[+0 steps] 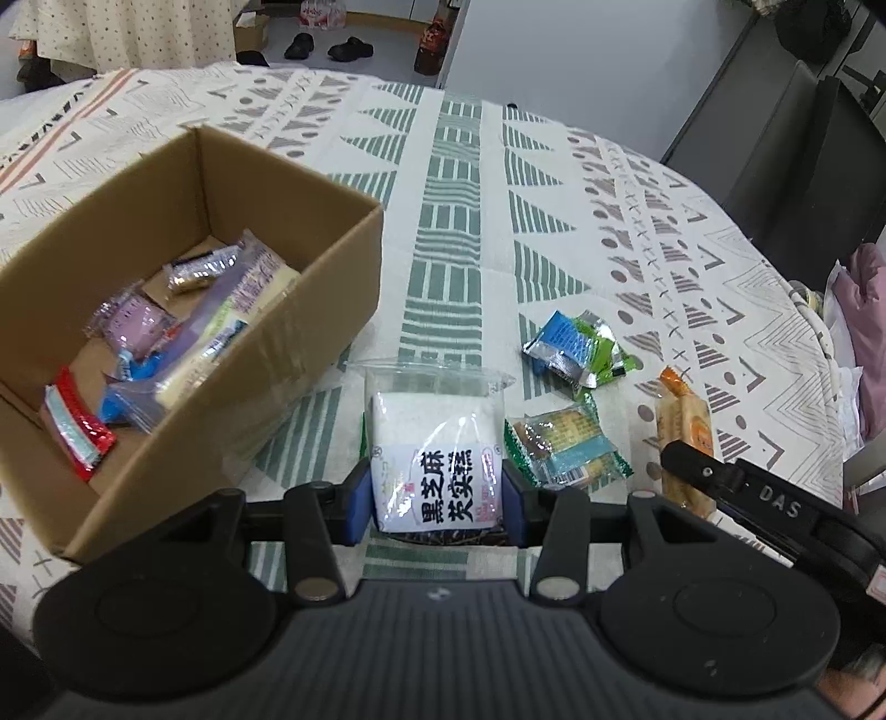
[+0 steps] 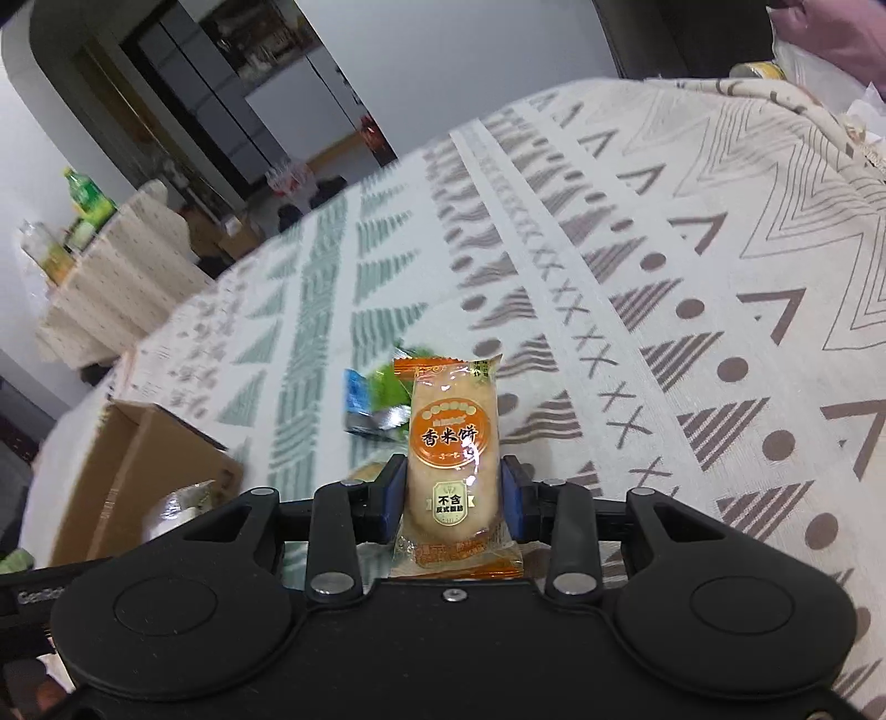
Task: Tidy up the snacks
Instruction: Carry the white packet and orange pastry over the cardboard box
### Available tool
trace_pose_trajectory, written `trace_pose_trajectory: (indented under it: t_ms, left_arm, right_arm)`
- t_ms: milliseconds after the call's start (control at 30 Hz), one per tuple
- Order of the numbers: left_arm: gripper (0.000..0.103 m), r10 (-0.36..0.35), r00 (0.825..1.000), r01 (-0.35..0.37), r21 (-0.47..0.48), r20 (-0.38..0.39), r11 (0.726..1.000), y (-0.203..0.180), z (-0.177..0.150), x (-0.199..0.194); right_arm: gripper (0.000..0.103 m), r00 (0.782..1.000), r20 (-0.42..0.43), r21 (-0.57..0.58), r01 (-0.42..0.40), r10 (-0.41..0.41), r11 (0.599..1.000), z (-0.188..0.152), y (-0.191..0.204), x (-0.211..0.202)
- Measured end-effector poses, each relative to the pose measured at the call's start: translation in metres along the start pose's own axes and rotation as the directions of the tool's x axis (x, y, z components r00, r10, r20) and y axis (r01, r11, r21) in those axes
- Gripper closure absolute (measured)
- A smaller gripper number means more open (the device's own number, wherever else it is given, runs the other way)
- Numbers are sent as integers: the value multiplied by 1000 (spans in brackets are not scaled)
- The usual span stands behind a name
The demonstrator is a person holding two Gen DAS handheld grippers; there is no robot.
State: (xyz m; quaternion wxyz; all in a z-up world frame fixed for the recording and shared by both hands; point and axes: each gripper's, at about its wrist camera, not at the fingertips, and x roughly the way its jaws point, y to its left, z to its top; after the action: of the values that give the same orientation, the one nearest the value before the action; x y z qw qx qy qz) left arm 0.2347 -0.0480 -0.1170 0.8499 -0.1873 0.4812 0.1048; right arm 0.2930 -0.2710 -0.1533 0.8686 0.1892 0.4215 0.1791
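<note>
- Left tongs (image 1: 437, 498): black plastic with blue pads, clamped on the black sesame cake packet (image 1: 437, 443), a clear crinkly wrapper around a soft white block with bold black characters on its label. The packet sits just right of the cardboard box (image 1: 310, 354), its far end resting on the cloth.
- Right tongs (image 2: 454, 498): same black build and blue pads, clamped on the rice cracker packet (image 2: 451, 437), an oblong pale cracker in glossy film with orange sealed ends and a round orange label. In the left wrist view this packet (image 1: 684, 437) lies right of the box, beyond the sesame cake, with a black finger across it.
- A green-edged biscuit packet (image 1: 565, 443) lies flat on the cloth between the two held packets.
- Farther from the box, a blue and green foil packet (image 1: 576, 349) lies crumpled, silver at its seam.
- The cardboard box is open-topped plain brown corrugated board; inside lie several wrapped snacks (image 1: 183, 332) in purple, blue, red and clear film.
- The counter (image 1: 554, 166) wears a cream woven tablecloth printed with green and grey triangles, stripes and dots.
- Beyond the box: a pale floor with dark shoes (image 1: 326, 47), a dotted cloth (image 1: 127, 33), and a black chair (image 1: 803, 160) at the counter's far right.
</note>
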Motion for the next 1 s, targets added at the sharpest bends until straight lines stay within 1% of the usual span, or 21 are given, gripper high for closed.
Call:
trace_pose_trajectory:
  t_ms: [200, 400, 733, 933, 1000]
  left_arm:
    - [58, 9, 999, -10, 22, 54, 1000, -4, 3, -27]
    - [58, 8, 995, -10, 21, 96, 1000, -4, 4, -51]
    - [58, 23, 990, -22, -7, 136, 1000, 8, 4, -76]
    - [58, 21, 988, -17, -22, 153, 1000, 20, 10, -87]
    - [58, 20, 987, -17, -20, 158, 1000, 24, 13, -90]
  right_arm:
    - [68, 995, 43, 27, -89, 88, 996, 6, 12, -19]
    - [68, 987, 67, 16, -145, 144, 989, 7, 27, -30]
    - [68, 974, 95, 23, -208, 205, 978, 5, 47, -43]
    - [68, 963, 92, 17, -257, 254, 966, 3, 63, -47]
    - [68, 961, 98, 8, -261, 259, 965, 3, 71, -48]
